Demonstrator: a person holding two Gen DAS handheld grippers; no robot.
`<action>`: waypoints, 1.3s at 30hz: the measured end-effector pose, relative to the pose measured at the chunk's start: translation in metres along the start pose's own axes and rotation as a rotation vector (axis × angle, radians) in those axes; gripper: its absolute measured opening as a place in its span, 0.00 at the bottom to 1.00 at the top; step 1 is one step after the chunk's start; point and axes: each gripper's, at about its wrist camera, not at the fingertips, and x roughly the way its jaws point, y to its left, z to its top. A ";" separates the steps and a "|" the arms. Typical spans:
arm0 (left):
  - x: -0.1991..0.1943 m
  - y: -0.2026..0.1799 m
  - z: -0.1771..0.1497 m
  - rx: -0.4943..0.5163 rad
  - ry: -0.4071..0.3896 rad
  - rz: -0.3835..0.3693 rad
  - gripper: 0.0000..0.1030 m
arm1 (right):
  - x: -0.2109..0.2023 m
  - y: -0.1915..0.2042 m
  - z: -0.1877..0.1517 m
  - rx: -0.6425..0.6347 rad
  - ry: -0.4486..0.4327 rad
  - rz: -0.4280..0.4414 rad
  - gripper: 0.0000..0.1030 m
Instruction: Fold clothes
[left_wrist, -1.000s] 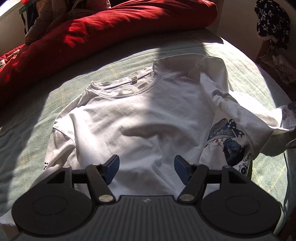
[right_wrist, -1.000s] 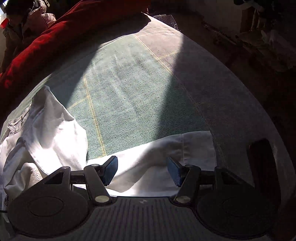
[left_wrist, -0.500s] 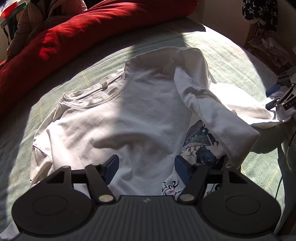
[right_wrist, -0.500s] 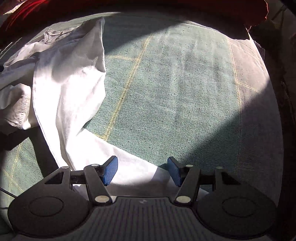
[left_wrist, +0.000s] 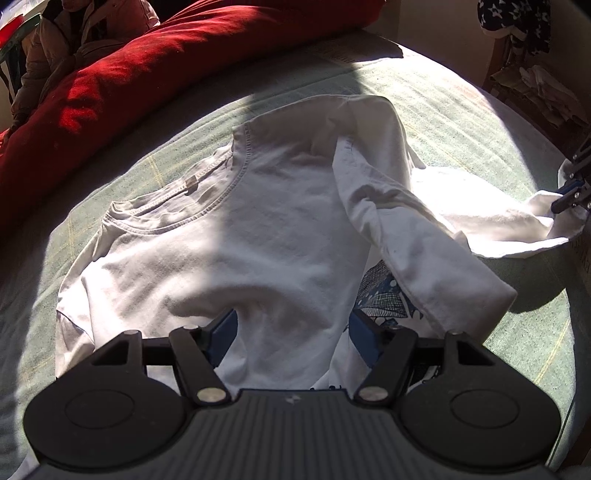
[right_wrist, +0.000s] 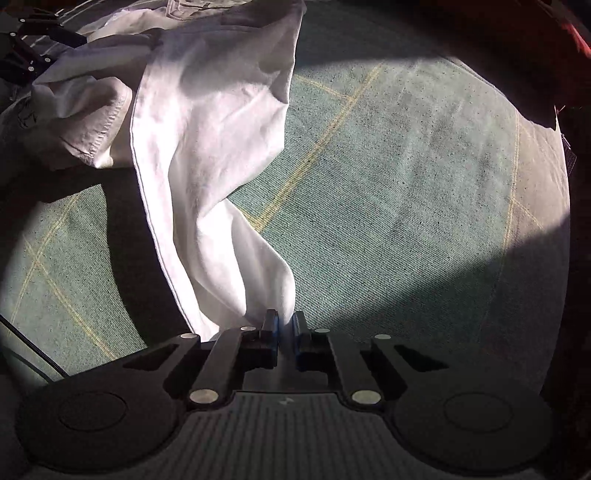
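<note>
Here the right gripper (right_wrist: 284, 325) has its blue pads (right_wrist: 272, 325) squeezed together on a corner of the white cotton T-shirt (left_wrist: 258, 236), and the cloth pokes up between them. The left gripper (left_wrist: 293, 332) has its pads wide apart just above the bottom part of the shirt, with shirt cloth showing between them but nothing pinched. The shirt lies spread out on a green bedcover with thin yellow lines (left_wrist: 461, 122). Its round neck hole points toward a big red blanket (left_wrist: 147, 62) at the far side. One side is pulled up and twisted, and a blue picture (left_wrist: 384, 299) peeks out from underneath. Sun and shadow fall across it.
</note>
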 end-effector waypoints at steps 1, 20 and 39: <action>0.000 -0.001 0.001 0.003 -0.001 0.000 0.66 | -0.006 -0.004 0.001 0.016 -0.014 -0.017 0.08; -0.005 0.008 0.008 -0.011 -0.023 0.009 0.66 | -0.023 -0.154 0.012 0.294 -0.031 -0.388 0.09; -0.001 0.009 0.003 -0.028 -0.009 -0.001 0.69 | 0.006 -0.206 -0.098 1.238 -0.212 -0.080 0.46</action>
